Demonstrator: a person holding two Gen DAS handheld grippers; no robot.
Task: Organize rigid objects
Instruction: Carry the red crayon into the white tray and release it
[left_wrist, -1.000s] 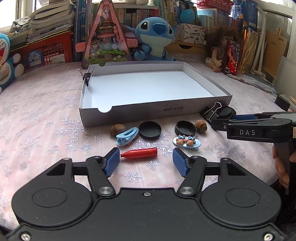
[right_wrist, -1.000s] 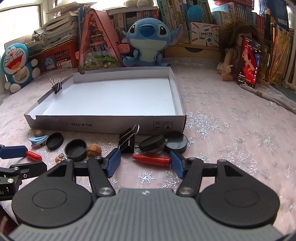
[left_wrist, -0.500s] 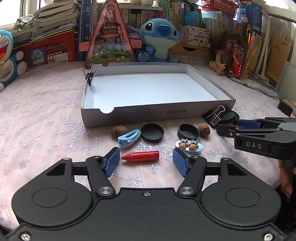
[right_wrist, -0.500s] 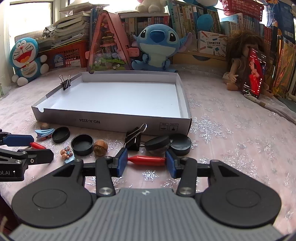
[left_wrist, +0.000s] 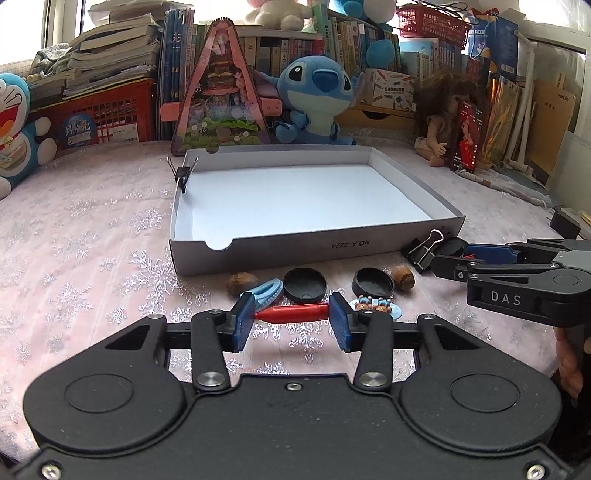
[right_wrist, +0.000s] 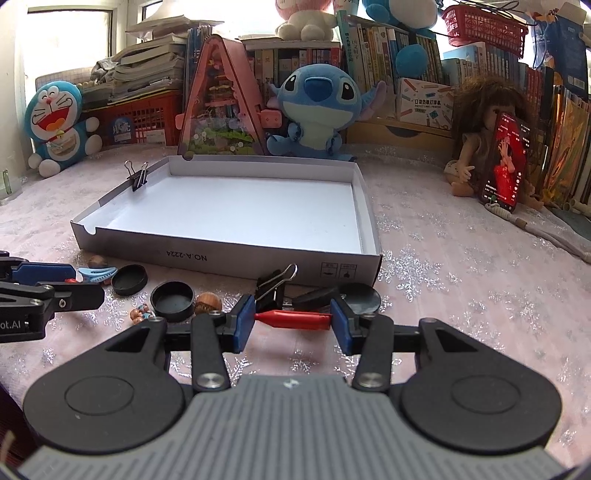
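Red cones sit clamped in both claws, in front of the box. Box holds nothing yet; caps, nuts and clips remain outside.

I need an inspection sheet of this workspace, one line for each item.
Surface: pink snowflake cloth, flat.
Job's things: white tray, empty inside; black caps, nuts, blue clip and binder clip lie before it.
Clutter: doll with phone at the far side.
Tongs: left tongs shut on a red piece; right tongs shut on a second red piece; both have just been closing.
Cables: white cord beside the doll.
Surroundings: plush toys, books, red basket behind.
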